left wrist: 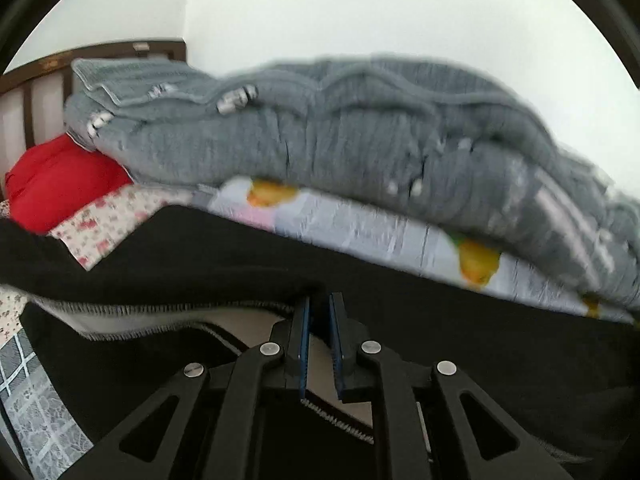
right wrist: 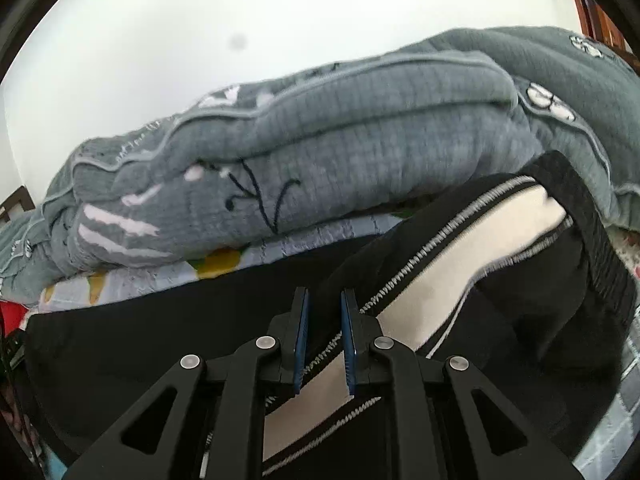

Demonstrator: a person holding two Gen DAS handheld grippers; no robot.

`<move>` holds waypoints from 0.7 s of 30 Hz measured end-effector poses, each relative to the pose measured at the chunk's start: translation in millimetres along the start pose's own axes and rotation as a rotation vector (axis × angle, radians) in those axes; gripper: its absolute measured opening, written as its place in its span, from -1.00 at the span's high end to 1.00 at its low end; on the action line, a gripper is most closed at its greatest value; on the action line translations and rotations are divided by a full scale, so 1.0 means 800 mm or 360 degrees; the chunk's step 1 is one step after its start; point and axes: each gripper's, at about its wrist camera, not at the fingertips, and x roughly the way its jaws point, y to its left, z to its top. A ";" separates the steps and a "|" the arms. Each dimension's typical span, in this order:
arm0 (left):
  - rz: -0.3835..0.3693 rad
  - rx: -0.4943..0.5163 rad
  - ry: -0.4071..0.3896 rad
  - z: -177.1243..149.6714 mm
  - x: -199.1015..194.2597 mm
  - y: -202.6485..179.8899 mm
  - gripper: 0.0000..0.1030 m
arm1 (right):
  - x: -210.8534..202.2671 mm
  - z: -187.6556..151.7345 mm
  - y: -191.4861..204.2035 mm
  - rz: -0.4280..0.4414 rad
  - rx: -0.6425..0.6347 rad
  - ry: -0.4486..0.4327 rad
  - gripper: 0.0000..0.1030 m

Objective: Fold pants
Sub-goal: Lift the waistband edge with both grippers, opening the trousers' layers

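Black pants (left wrist: 200, 256) with a white side stripe edged in zigzag stitching lie spread on the bed in front of both grippers. In the left wrist view my left gripper (left wrist: 319, 304) has its jaws nearly together on a raised fold of the black cloth. In the right wrist view the pants (right wrist: 160, 340) fill the lower frame and the stripe (right wrist: 460, 256) runs up to the right. My right gripper (right wrist: 324, 300) is shut on the black cloth beside the stripe's stitched edge.
A bulky folded grey quilt (left wrist: 340, 128) (right wrist: 320, 140) lies just behind the pants on a pale fruit-print sheet (left wrist: 360, 228). A red pillow (left wrist: 60, 180) and a dark wooden headboard (left wrist: 120, 50) are at far left. White wall behind.
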 end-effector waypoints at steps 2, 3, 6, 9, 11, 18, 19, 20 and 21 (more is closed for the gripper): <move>-0.0022 -0.0018 0.0009 0.000 0.003 0.003 0.78 | 0.012 -0.008 0.005 -0.0032 -0.0039 0.0046 0.66; -0.0027 -0.0028 0.0013 -0.001 0.003 0.004 0.78 | 0.016 -0.010 0.008 -0.0034 -0.0060 0.0073 0.66; -0.0042 -0.0044 0.0001 -0.005 -0.001 0.007 0.78 | 0.018 -0.015 0.020 -0.0063 -0.0139 0.0077 0.66; -0.0022 -0.0019 0.0004 -0.007 0.000 0.004 0.77 | 0.020 -0.019 0.029 -0.0083 -0.0196 0.0086 0.64; -0.0020 -0.0006 0.0020 -0.007 0.002 0.002 0.77 | 0.022 -0.020 0.031 -0.0092 -0.0217 0.0096 0.62; 0.0001 0.0023 0.0022 -0.010 0.000 -0.002 0.70 | 0.020 -0.021 0.028 -0.0058 -0.0213 0.0089 0.35; 0.0006 0.0028 0.0026 -0.010 0.001 -0.003 0.64 | 0.020 -0.021 0.029 -0.0050 -0.0217 0.0090 0.31; 0.0013 0.0031 0.0029 -0.010 0.001 -0.003 0.50 | 0.019 -0.021 0.030 -0.0042 -0.0221 0.0088 0.29; 0.0020 0.0032 0.0029 -0.011 0.001 -0.003 0.43 | 0.018 -0.021 0.030 -0.0035 -0.0228 0.0086 0.25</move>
